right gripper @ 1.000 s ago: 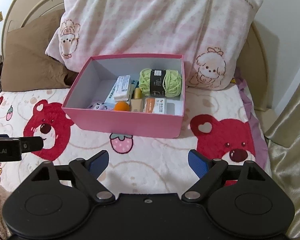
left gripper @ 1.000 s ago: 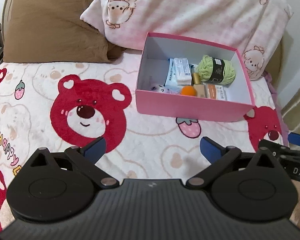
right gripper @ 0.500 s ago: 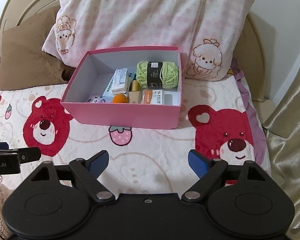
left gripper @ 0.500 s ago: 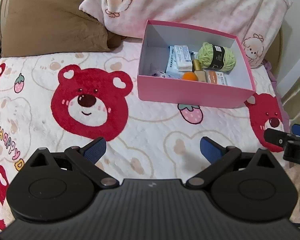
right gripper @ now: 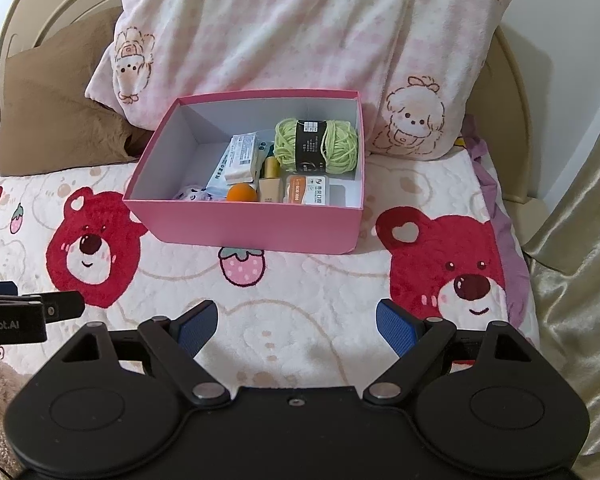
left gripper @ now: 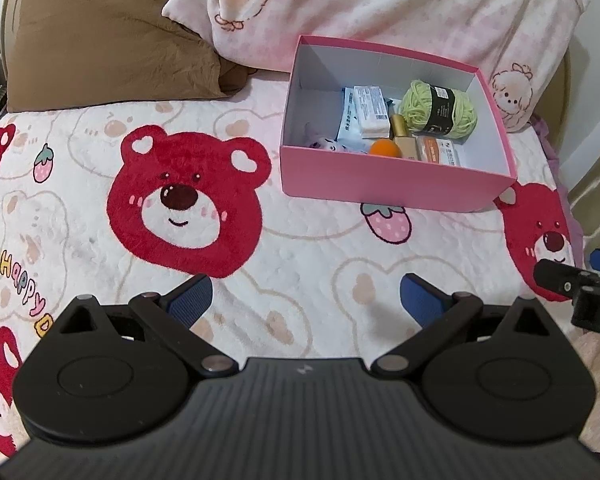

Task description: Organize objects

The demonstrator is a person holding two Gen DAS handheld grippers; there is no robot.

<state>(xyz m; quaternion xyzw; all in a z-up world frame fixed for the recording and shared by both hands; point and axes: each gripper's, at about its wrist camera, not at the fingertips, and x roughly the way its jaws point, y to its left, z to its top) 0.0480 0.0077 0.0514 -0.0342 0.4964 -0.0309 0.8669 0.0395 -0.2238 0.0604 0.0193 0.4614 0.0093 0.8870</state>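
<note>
A: Free room? Edges?

B: Wide bare stretch of the white fleece blanket with red bear faces between both tools and the box. Bed's right edge drops off at the shiny beige curtain.

A: Jaws?

B: Left gripper spread wide, nothing between the blue pads. Right gripper the same, released and empty. Both hang over the blanket, well short of the box.

A: What's around, anything blocking?

B: Big pink-checked pillow with cartoon animals right behind the box, plain brown pillow to its left. Nothing between the grippers and the box.

A: Container?

B: Open pink cardboard box with white inside sitting on the blanket. Inside, crowded to the right: light green yarn ball with black label at the back, white packet stack, small orange ball by the front wall, tan bottle with gold cap, orange-and-white flat packet. Box's left part bare.
</note>
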